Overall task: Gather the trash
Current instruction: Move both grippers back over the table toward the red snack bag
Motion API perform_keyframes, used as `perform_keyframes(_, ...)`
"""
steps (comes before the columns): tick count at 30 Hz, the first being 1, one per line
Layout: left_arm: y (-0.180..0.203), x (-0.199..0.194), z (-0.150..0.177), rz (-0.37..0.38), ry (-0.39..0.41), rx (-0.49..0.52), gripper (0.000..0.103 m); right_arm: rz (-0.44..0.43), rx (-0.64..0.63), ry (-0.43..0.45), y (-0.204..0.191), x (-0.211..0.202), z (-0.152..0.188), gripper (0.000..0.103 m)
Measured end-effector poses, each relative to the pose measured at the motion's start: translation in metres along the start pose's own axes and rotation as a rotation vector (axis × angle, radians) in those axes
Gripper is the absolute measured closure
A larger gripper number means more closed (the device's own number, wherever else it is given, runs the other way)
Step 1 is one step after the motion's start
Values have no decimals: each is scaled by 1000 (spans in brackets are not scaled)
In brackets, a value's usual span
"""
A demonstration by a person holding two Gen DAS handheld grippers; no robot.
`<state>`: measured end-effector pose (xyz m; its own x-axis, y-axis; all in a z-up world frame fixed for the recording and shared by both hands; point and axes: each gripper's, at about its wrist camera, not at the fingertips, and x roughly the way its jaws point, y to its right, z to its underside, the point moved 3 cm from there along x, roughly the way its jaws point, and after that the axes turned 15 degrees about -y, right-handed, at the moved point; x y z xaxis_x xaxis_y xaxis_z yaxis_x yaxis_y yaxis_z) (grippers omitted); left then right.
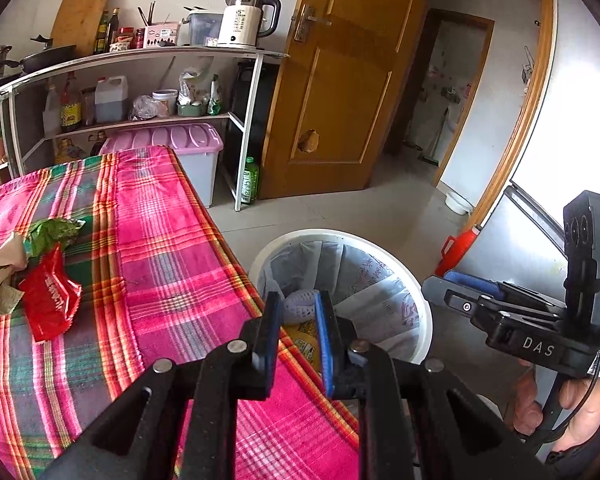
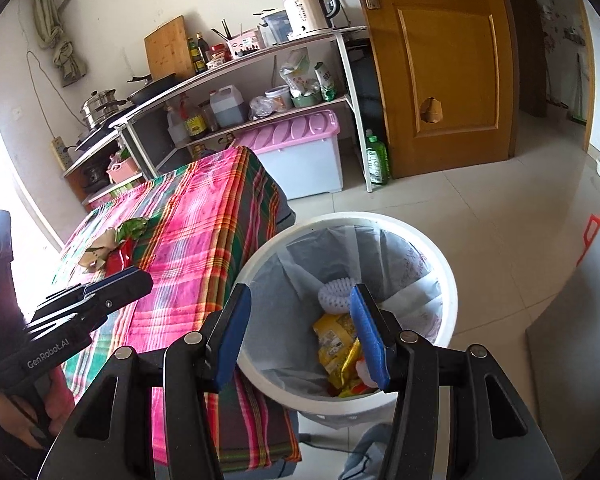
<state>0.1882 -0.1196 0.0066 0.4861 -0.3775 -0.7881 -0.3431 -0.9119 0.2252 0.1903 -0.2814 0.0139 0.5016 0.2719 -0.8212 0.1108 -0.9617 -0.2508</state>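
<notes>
A white trash bin (image 2: 440, 268) with a pale liner stands on the floor beside the table; it also shows in the left wrist view (image 1: 380, 240). Inside lie a white foam net (image 2: 334, 292) and yellow wrappers (image 2: 336, 344). On the pink plaid tablecloth (image 1: 172, 248) lie a red wrapper (image 1: 50, 298), a green wrapper (image 1: 54, 232) and a crumpled brown paper bag (image 1: 0, 272). My left gripper (image 1: 296, 312) is open and empty over the table's edge near the bin. My right gripper (image 2: 298, 300) is open and empty above the bin.
A white shelf rack (image 1: 140, 60) with a kettle, bottles and pans stands behind the table. A pink-lidded storage box (image 1: 188, 148) and a green bottle (image 1: 250, 180) sit on the floor. A wooden door (image 1: 340, 80) stands open. Tiled floor surrounds the bin.
</notes>
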Motion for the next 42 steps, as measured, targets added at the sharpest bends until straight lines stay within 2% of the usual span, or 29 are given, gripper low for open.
perform_keyframes(17,-65,-49,41,-113,65,-121,79,-68,-122,-12,-67,5,5,51)
perform_keyframes(30,-116,-75,64,-188,94,-214,78,-113,-188,-52,-110,24,2,51)
perform_keyframes(33,-129,-80,66,-204,103,-236,75,-119,-207,-59,-120,28,0,51)
perform_keyframes(37,-144,-87,67,-224,122,-270,62,-132,-234,-70,-134,36,-3,51)
perform_keyframes(42,-165,-92,67,-253,134,-300,62,-146,-259,-80,-150,46,-8,51)
